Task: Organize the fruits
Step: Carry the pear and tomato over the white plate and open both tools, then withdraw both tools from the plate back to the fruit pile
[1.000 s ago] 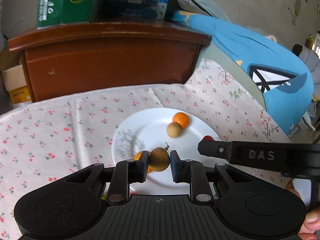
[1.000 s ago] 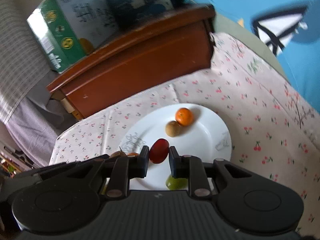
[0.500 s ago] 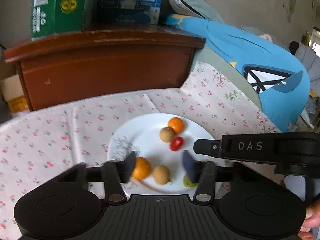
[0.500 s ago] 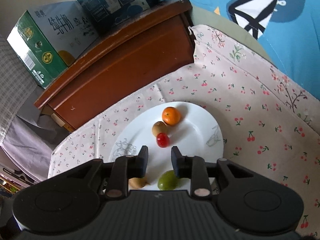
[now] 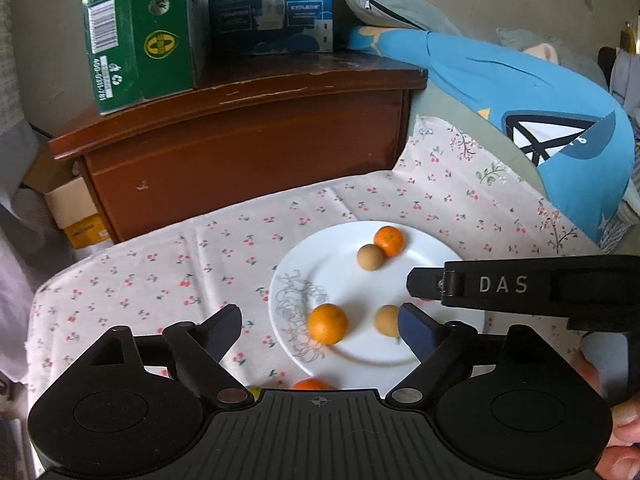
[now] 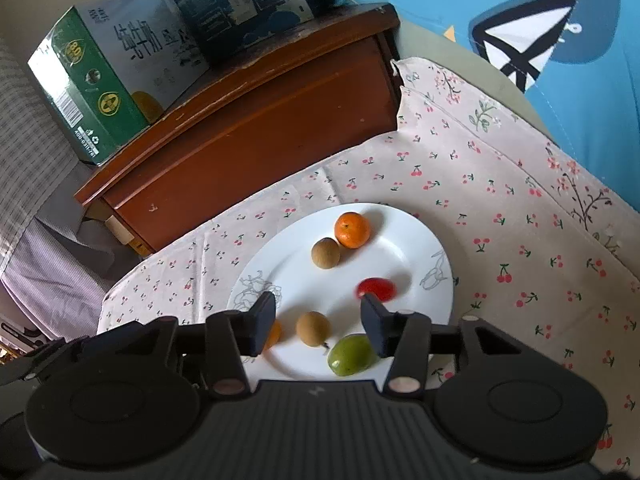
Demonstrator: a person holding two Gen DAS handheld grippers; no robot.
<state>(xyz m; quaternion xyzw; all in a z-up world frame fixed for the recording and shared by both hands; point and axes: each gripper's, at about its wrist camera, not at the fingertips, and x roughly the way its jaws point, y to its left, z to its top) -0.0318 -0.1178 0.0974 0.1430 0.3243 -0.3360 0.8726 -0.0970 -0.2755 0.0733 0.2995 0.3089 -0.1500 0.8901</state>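
The left gripper (image 5: pixel 320 330) has just been opening and holds nothing. On the white plate (image 6: pixel 416 240) lie oranges, longans, a red tomato (image 6: pixel 376 288) and a green fruit (image 6: pixel 352 354). The right gripper (image 6: pixel 318 320) has just been opening too, and it is empty.

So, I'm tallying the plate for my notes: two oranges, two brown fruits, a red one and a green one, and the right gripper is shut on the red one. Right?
Not quite. The right gripper is open and holds nothing; its jaws have just been opening. The red fruit lies free on the plate, as the right wrist view shows. The rest stands.
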